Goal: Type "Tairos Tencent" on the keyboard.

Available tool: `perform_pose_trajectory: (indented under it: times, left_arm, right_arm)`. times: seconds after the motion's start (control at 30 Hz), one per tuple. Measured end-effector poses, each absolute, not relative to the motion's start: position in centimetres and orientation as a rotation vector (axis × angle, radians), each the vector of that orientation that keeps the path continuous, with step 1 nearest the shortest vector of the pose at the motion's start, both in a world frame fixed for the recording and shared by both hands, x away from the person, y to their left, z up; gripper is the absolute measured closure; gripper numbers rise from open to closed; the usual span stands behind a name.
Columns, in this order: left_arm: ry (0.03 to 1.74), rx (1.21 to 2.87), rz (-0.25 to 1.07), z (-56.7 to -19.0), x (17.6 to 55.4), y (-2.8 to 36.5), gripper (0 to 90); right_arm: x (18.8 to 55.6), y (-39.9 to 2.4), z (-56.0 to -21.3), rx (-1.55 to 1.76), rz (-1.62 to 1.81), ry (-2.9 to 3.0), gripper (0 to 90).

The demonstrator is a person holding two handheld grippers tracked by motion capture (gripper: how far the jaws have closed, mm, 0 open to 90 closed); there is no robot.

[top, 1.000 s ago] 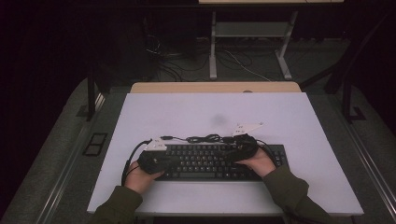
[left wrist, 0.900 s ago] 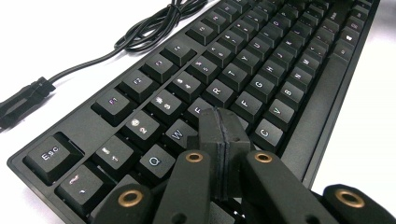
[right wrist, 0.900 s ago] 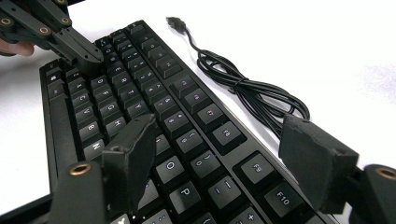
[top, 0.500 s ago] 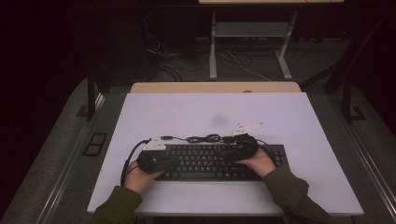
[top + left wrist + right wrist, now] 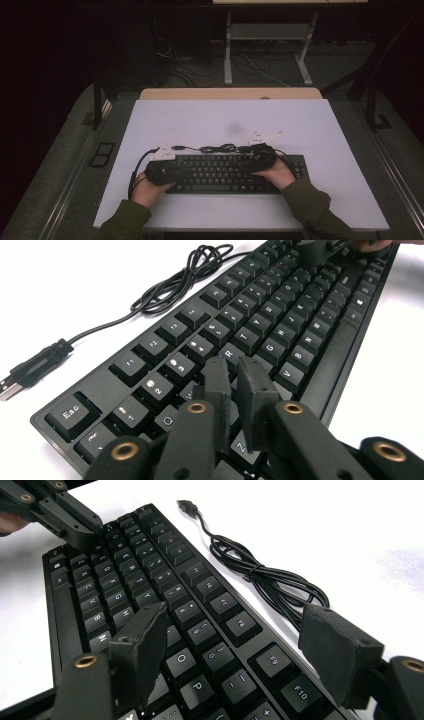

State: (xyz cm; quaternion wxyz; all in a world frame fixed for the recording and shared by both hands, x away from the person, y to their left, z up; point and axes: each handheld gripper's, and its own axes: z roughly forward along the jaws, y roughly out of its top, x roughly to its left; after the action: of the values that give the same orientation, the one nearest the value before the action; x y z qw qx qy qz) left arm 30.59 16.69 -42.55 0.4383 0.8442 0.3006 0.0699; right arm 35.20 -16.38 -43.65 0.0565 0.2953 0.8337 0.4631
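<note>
— Keyboard [image 5: 235,172]?
— Lying flat at the near middle of the white table [image 5: 340,140], cable [image 5: 220,148] coiled just beyond its far edge.
— Left gripper [image 5: 239,371]?
— Over the keyboard's left end, above the letter keys. Jaws nearly together, just been opening a little, a narrow gap and nothing between them.
— Right gripper [image 5: 235,630]?
— Over the right end. Jaws wide apart, straddling the upper key rows, clamped on nothing.
</note>
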Motion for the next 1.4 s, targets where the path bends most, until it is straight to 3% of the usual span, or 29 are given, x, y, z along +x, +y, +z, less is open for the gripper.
perform_pose_trajectory:
  times: [0.17, 0.47, 1.4]
  left_arm:
    - [0.734, 2.096, 0.172, -42.4, 30.4, 16.6, 80.6]
    - [0.692, 2.108, 0.138, -42.2, 29.9, 15.7, 89.0]
    - [0.561, 2.207, 0.028, -43.3, 29.0, 12.9, 89.4]
  right_arm:
    - [35.2, -16.4, -43.6, 0.897, 1.406, 2.528, 27.2]
    - [35.2, -16.4, -43.7, 0.899, 1.406, 2.528, 27.3]
    - [35.2, -16.5, -43.7, 0.908, 1.402, 2.527, 27.3]
